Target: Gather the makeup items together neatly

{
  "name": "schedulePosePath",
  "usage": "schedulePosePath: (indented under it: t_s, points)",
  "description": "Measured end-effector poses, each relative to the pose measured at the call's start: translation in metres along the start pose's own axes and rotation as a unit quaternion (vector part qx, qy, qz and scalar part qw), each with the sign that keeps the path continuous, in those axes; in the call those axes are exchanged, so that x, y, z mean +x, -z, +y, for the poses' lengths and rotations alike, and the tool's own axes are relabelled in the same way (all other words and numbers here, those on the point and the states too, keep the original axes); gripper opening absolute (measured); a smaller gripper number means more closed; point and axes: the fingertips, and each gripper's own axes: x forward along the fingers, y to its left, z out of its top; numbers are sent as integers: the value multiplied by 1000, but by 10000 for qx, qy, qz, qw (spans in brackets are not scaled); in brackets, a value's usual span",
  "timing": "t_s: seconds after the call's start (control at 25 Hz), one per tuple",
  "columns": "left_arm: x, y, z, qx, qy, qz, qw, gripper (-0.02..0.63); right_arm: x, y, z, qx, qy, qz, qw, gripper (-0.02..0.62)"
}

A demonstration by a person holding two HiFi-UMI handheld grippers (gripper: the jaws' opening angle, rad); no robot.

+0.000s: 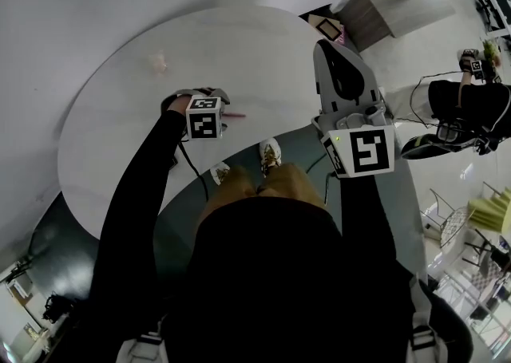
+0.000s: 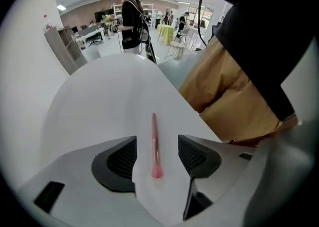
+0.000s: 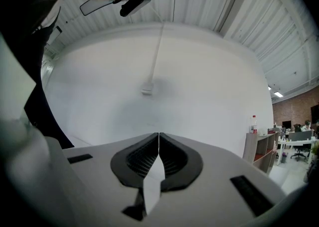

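Round white table (image 1: 263, 42), pink makeup brush (image 2: 155, 144) flat on it, small pale item (image 1: 157, 61) well apart

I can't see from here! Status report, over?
Left tool open, straddling pink brush on table, not touching. Right tool shut, empty. Nothing blocking.

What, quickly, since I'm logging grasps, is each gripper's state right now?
Left gripper: open, jaws either side of the pink makeup brush on the table, not gripping it.
Right gripper: shut, empty.
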Motion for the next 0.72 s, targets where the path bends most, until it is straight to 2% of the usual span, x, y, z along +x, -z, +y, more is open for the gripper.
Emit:
schedulePosePath:
  t_s: [0.28,0.36,0.4,0.56,0.72]
  points:
    - [25,11,5,257,233,577,9977,232,-5,9,-12,-61,-11,146,9999,28]
    - [25,11,8,338,223,704,9967,180,-7,9,-17,-61,-2,153,9999,28]
    - [25,11,9,371,242,755,9962,65,-7,10,-20,-55,7,155,9999,28]
    - [26,3,4,170,485,740,9959,55,-3,11,-25,-31,-48,141,9999,28]
    - [26,-1,5,-47,398,652,9971,55,2,12,-24,-5,-187,101,9998,28]
